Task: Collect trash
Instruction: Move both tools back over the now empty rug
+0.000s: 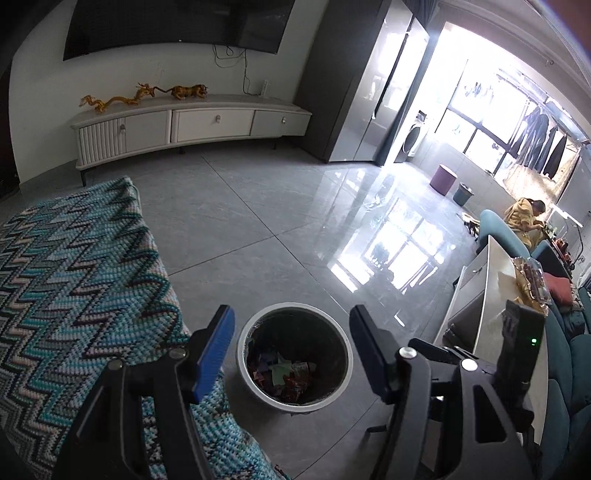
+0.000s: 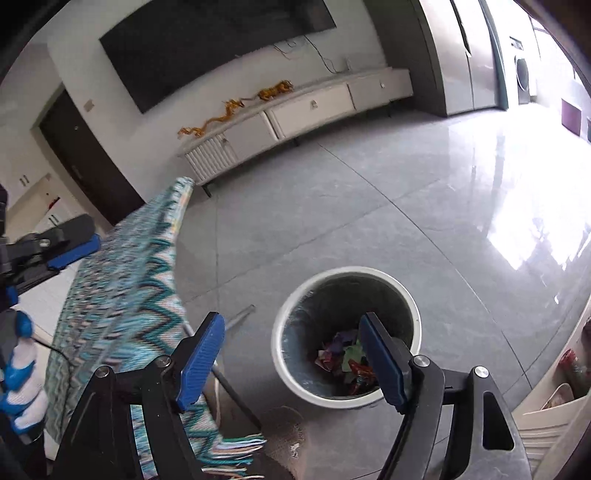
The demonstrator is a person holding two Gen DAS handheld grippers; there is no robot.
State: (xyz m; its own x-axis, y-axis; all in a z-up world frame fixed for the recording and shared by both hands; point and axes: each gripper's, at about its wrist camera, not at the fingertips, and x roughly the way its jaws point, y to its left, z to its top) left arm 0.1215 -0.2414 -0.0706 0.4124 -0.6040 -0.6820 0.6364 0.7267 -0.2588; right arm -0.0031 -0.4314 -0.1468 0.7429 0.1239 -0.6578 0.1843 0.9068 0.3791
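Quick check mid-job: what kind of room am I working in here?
Most likely a home living room. A large wall-mounted TV hangs above a long white media cabinet, a teal sofa runs along one side, and a white waste bin holding colourful wrappers stands on the glossy tiled floor.

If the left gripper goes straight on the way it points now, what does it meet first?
Probably the trash bin: it lies straight ahead of the open, empty left gripper, with nothing between them. Depth is unclear.
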